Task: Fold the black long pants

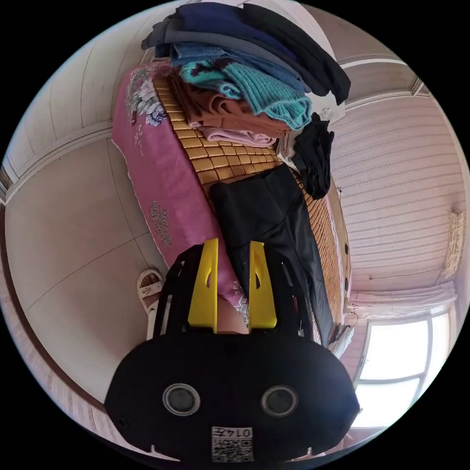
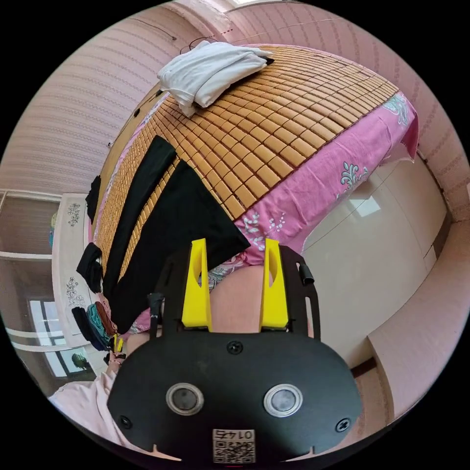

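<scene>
Both grippers (image 1: 233, 254) (image 2: 236, 254) hovering released, jaws apart, gripping nothing | black pants (image 2: 171, 230) lying flat along bed's (image 2: 313, 191) near edge | folding not yet begun | next: gripping an end, likely

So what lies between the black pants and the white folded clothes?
In the right gripper view, bare bamboo mat separates the black pants from the white folded clothes.

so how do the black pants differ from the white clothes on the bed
The black pants lie spread out flat, legs apart, near the bed's edge; the white clothes sit bunched in a thick folded bundle farther up the bed. The pants are dark and cover much more mat than the pale bundle. Both rest on the bamboo mat, untouched by either gripper.
</scene>
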